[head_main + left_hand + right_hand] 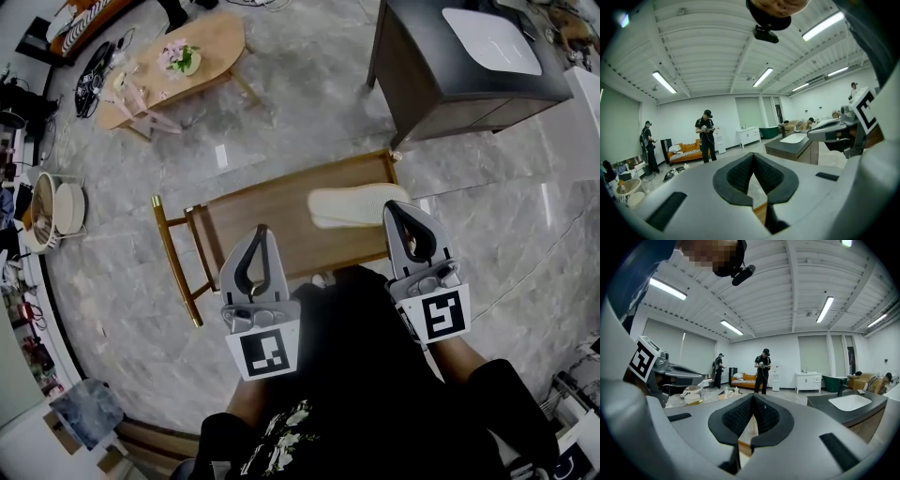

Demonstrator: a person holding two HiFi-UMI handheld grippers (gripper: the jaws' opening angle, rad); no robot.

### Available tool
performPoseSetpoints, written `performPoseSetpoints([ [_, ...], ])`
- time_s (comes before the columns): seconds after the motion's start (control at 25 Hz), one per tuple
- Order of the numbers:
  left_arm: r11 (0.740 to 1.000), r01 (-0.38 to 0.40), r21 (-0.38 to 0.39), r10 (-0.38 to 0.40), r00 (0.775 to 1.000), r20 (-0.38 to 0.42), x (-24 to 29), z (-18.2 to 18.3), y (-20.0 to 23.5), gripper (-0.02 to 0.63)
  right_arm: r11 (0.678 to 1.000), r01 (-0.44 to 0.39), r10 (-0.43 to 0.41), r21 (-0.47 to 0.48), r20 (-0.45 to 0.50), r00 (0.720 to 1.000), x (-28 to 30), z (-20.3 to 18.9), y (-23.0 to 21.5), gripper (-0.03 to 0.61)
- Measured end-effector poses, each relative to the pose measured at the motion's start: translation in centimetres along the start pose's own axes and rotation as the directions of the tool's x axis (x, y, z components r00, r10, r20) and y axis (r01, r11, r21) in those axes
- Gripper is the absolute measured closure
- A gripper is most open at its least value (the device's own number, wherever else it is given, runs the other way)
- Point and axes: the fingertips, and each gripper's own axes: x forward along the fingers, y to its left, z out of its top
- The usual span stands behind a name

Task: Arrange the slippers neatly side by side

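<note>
One cream slipper [352, 204] lies on the right part of a low wooden rack [272, 225] on the marble floor, seen in the head view. Only this one slipper shows. My left gripper [261, 229] hovers over the rack's middle, left of the slipper, jaws shut and empty. My right gripper [390, 206] is at the slipper's right end, also shut with nothing in it; whether it touches the slipper I cannot tell. In the left gripper view the left gripper [753, 154] has its pads together, as has the right gripper [753, 396] in the right gripper view. The slipper shows in neither of these.
A dark cabinet with a white basin [469, 66] stands at the back right. An oval wooden coffee table [178, 66] is at the back left, with round baskets [56, 206] at the left. People stand far across the room near an orange sofa [686, 152].
</note>
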Motion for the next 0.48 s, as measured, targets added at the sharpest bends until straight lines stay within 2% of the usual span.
performPoseSetpoints([
  [0.24, 0.998, -0.056, 0.0, 0.056, 0.998, -0.027, 1.1, 0.0, 0.8, 0.614, 0.998, -0.066, 0.066, 0.005, -0.001, 0.998, 1.9, -0.1, -0.4, 0.58],
  [0.36, 0.999, -0.049, 0.02, 0.05, 0.997, -0.057, 1.8, -0.5, 0.5, 0.614, 0.997, -0.081, 0.081, 0.02, -0.013, 0.997, 2.6, -0.7, -0.9, 0.58],
  [0.48, 0.998, -0.009, 0.054, 0.014, 0.996, -0.089, 2.5, -1.2, -0.5, 0.614, 0.996, -0.081, 0.082, 0.043, -0.023, 0.996, 2.9, -1.6, -1.3, 0.58],
])
